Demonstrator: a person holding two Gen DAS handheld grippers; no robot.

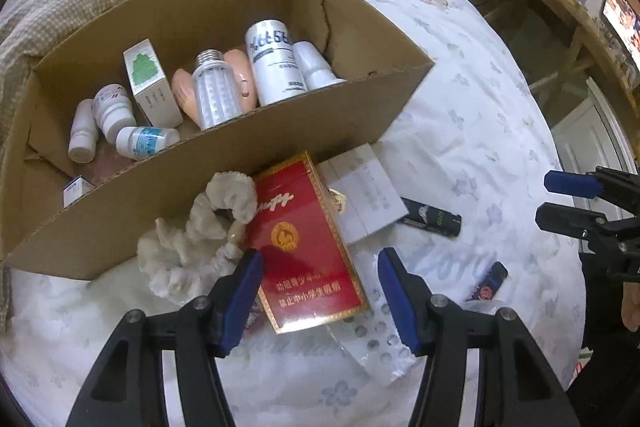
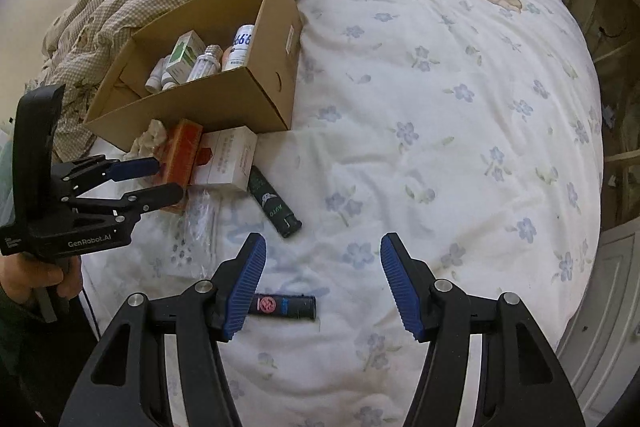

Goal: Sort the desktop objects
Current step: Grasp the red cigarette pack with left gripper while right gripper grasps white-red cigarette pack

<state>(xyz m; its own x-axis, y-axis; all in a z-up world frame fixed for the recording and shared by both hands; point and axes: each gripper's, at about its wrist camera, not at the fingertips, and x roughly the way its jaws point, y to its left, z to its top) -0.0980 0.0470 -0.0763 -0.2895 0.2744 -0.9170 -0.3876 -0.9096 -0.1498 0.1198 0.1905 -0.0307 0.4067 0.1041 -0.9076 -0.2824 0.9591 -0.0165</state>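
1. Left wrist view: a cardboard box (image 1: 224, 183) is seen on the flowered bedsheet (image 1: 460, 75), stocked with white bottles (image 1: 276, 63), a small green-and-white carton (image 1: 150, 83) and a bulb (image 1: 214, 91).
2. White scrunchie (image 1: 196, 239) is recorded against the box's near wall, touching the red cigarette pack (image 1: 304, 247).
3. Left gripper (image 1: 320, 291) is held released, its blue pads on either side of the pack's near end.
4. White carton (image 1: 364, 195), then a green-printed black lighter (image 1: 432, 217), are listed further right.
5. Right gripper (image 2: 323, 287) is spread wide, empty, above a black lighter (image 2: 286, 305).
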